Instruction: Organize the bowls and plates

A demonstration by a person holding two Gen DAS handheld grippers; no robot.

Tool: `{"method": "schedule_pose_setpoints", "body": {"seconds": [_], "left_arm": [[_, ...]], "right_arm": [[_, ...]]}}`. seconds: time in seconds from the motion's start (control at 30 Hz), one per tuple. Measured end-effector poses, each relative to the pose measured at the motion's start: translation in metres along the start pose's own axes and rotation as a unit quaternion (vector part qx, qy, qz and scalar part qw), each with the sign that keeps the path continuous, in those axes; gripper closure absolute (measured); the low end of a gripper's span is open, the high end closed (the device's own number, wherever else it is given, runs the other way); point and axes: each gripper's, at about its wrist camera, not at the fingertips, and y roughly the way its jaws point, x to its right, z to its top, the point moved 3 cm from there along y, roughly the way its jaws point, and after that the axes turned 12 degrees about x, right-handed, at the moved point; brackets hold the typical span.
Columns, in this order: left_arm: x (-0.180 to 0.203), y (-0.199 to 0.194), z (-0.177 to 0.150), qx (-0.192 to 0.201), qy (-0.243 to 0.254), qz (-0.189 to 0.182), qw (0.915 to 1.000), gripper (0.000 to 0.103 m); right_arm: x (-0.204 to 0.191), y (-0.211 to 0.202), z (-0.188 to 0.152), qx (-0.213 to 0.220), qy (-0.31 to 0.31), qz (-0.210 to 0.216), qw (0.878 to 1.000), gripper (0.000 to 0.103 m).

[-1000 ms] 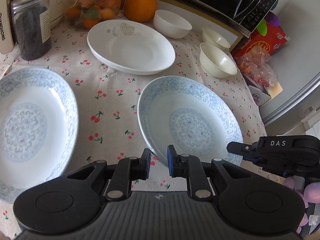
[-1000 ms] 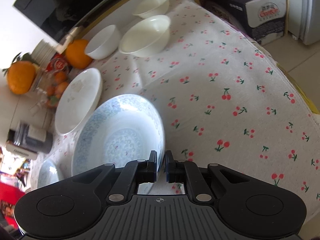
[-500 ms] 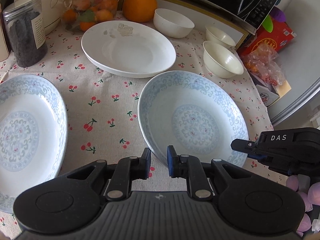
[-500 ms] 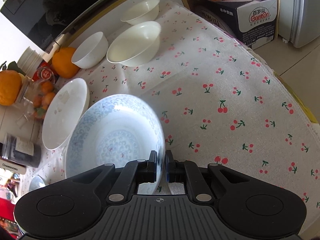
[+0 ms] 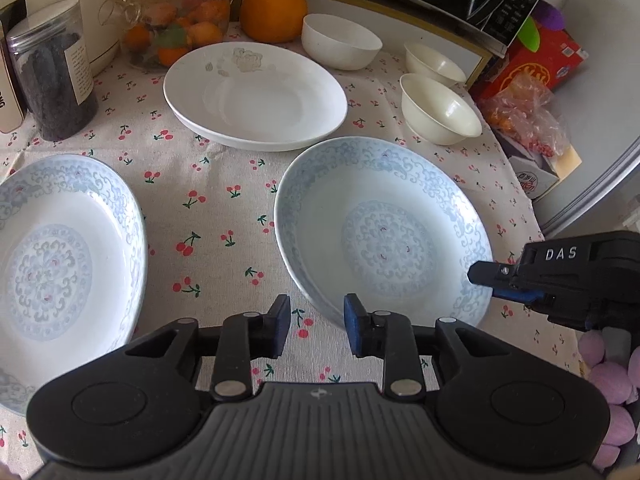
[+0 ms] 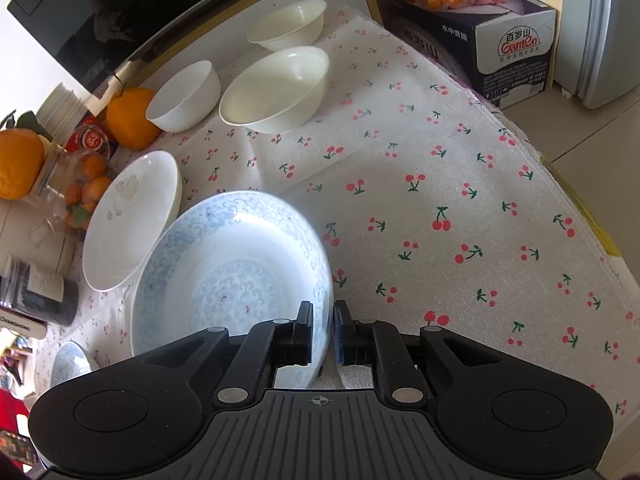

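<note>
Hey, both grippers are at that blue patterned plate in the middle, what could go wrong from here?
1. The right gripper is opening with the blue patterned plate's rim between its fingers; if the plate is not fully down, it could drop onto the tablecloth.
2. The left gripper is also opening, with nothing between its fingers, so it cannot steady the plate.
3. The white plate sits close behind; a nudge could knock them together.

"DAS" in white letters on the right hand-held gripper (image 5: pixel 482 274); "Ganten" with Chinese characters on the dark carton (image 6: pixel 516 50); "CHANGHONG" partly readable on a label (image 6: pixel 16 320) at the left edge
</note>
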Motion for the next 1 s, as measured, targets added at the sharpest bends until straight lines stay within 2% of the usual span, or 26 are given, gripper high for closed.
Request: {"method": "schedule_pose_setpoints", "body": {"seconds": [0.13, 0.27, 0.3, 0.37, 0.47, 0.57, 0.8, 1.0], "left_arm": [[-0.002, -0.006, 0.001, 0.002, 0.005, -0.001, 1.0000, 0.063], [-0.006, -0.013, 0.004, 0.016, 0.020, 0.015, 0.9995, 0.043], [-0.007, -0.016, 0.005, 0.021, 0.025, 0.019, 0.9993, 0.042], [-0.009, -0.019, 0.007, 0.028, 0.029, 0.024, 0.9989, 0.029], [-0.015, -0.025, 0.009, 0.037, 0.035, 0.031, 0.9982, 0.019], [-0.023, -0.031, 0.011, 0.045, 0.037, 0.044, 0.9973, 0.008], [-0.047, -0.044, 0.018, 0.065, 0.045, 0.073, 0.9942, 0.003], [-0.076, -0.058, 0.023, 0.087, 0.050, 0.106, 0.9892, 0.001]], "right_arm": [[-0.005, -0.011, 0.003, 0.009, 0.004, 0.009, 1.000, 0.071], [-0.015, -0.023, 0.003, 0.028, -0.004, 0.028, 0.999, 0.046], [-0.019, -0.025, 0.003, 0.032, -0.009, 0.031, 0.999, 0.042], [-0.024, -0.028, 0.002, 0.037, -0.021, 0.034, 0.999, 0.040], [-0.032, -0.033, 0.000, 0.045, -0.034, 0.038, 0.998, 0.032], [-0.039, -0.037, -0.002, 0.050, -0.038, 0.046, 0.997, 0.020], [-0.062, -0.049, -0.008, 0.077, -0.066, 0.066, 0.993, 0.011], [-0.088, -0.054, -0.023, 0.108, -0.115, 0.067, 0.985, 0.010]]}}
